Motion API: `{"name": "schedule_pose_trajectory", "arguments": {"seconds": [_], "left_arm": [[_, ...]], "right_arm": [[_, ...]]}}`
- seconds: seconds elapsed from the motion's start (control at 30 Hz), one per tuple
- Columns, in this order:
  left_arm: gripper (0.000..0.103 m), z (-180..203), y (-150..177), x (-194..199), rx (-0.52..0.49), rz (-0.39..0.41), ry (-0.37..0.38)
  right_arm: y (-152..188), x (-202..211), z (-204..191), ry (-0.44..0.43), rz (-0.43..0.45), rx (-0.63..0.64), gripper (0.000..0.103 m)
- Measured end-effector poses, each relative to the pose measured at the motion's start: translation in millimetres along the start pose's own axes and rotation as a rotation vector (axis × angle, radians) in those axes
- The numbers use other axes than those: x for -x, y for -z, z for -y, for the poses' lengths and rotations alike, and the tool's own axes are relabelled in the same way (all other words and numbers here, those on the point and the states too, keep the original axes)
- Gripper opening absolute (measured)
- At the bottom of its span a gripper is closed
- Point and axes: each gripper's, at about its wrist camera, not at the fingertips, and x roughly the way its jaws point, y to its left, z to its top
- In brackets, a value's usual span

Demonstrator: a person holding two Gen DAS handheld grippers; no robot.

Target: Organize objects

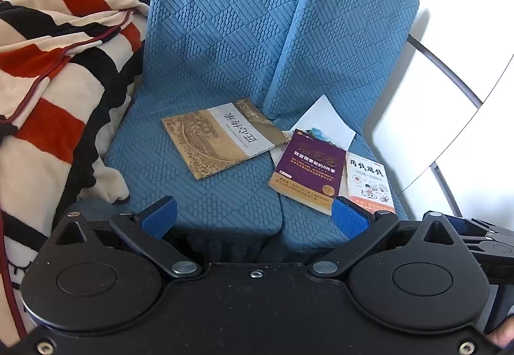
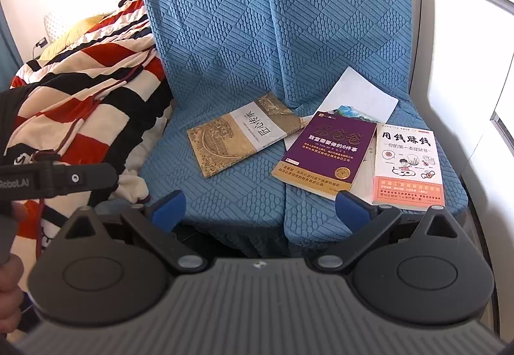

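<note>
**Both tongs spread above a sofa strewn with books**

Left tongs [image 1: 253, 215] hang with their blue pads wide apart and nothing between them, over the front edge of the blue quilted sofa [image 1: 205, 33]. Right tongs [image 2: 261, 210] are likewise spread and empty, at the same edge.

Four printed things lie on the seat cushions. On the left cushion a tan book [image 1: 221, 138] lies flat, well apart from both tongs. On the right cushion a purple book [image 2: 327, 150] lies across a white sheet [image 2: 363, 94]. Just beside it to the right is a white and orange book [image 2: 408, 163], close to the right pad. A red, black and cream striped blanket [image 1: 54, 72] is heaped at the sofa's left end.
</note>
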Motion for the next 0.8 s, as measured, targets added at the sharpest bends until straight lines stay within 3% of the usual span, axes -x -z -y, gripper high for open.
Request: {"name": "schedule_pose_trajectory", "arguments": {"seconds": [0.8], "left_arm": [[0.103, 8, 3, -9, -0.013, 0.002, 0.010]], "right_arm": [[0, -9, 5, -0.002, -0.025, -0.044, 0.101]]}}
